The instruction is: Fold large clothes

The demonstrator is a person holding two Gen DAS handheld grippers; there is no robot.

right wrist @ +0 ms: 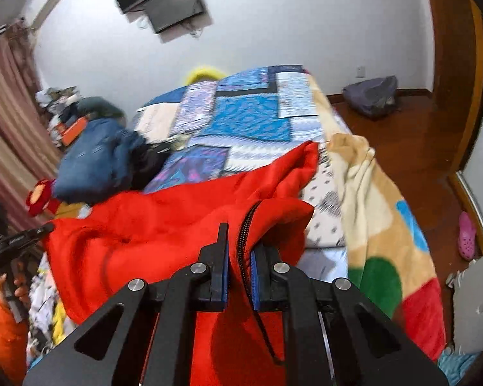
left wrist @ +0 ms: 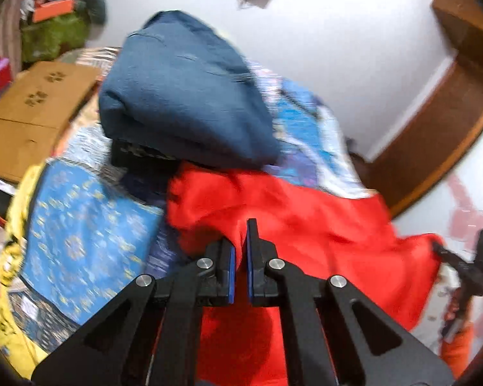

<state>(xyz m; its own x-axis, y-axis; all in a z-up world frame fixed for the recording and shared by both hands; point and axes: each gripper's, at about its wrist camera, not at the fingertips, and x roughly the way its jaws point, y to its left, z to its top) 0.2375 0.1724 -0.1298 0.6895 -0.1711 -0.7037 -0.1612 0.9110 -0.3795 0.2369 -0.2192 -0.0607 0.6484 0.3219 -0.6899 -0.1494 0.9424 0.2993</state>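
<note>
White walls and a wall-mounted television [right wrist: 164, 3] frame a bedroom where a bed [right wrist: 251, 119] under a blue patchwork quilt serves as the folding surface. Spread across its near end lies a red fleece jacket [right wrist: 164, 222], rumpled, with a dark zipper [right wrist: 246, 225] running along one front edge. At the far left of the bed a heap of blue garments [left wrist: 183, 93] sits beside a flattened cardboard box [left wrist: 32, 109], and a multicoloured blanket [right wrist: 380, 225] hangs over the right side toward the wooden floor.

Both tools are clamped on the jacket. In the left wrist view, the left hand-held gripper [left wrist: 240, 251] has red fabric pinched between its blue pads, jaws nearly closed. In the right wrist view, the right hand-held gripper [right wrist: 240, 257] is closed on the zipper edge, with the zipper tape running down between its pads. Each tool shows at the edge of the other's view, so they hold opposite ends of the garment's near side.

Judging by the bunched cloth, this looks like the spreading step, before any fold has been made. The next move probably calls for lifting both ends together, drawing them apart to take out the slack, and laying the jacket flat on the quilt clear of the blue heap. Motion blur hides finer detail of the fabric.
</note>
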